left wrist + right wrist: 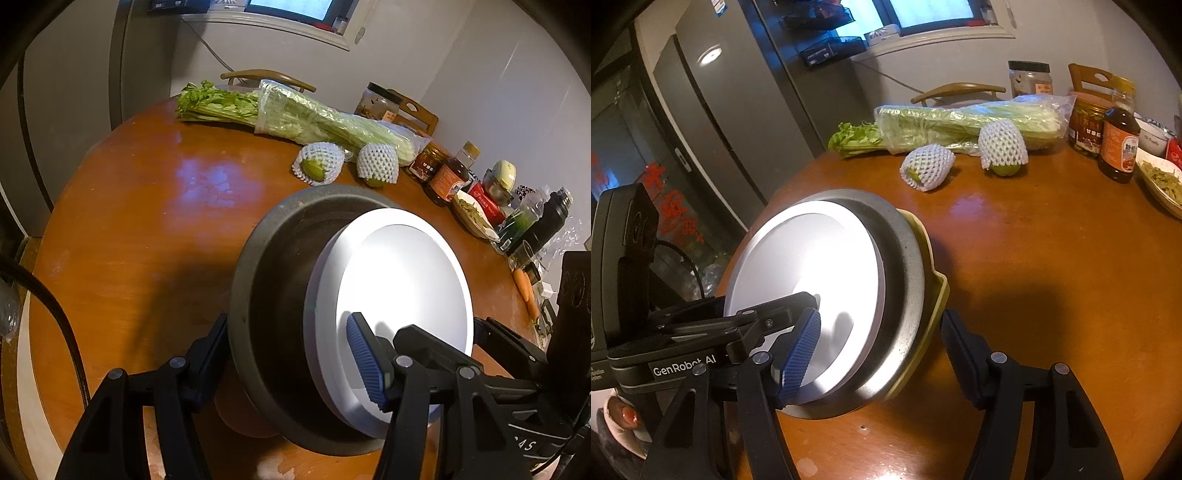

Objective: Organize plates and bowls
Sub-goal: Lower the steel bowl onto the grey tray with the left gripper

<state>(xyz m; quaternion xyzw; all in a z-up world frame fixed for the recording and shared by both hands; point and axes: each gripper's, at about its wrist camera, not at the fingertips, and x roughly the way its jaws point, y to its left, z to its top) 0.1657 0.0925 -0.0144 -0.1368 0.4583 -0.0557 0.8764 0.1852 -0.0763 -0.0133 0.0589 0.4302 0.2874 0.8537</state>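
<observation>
The round table is brown wood with a glossy varnish, worn pale in spots near its edge. The white plate looks like smooth, shiny ceramic. It sits in a grey metal basin with a dull, slightly scratched finish. Both green fruits wear soft white foam netting. The celery lies in thin, clear, crinkled plastic. The gripper pads are blue ribbed rubber on matt black plastic.
</observation>
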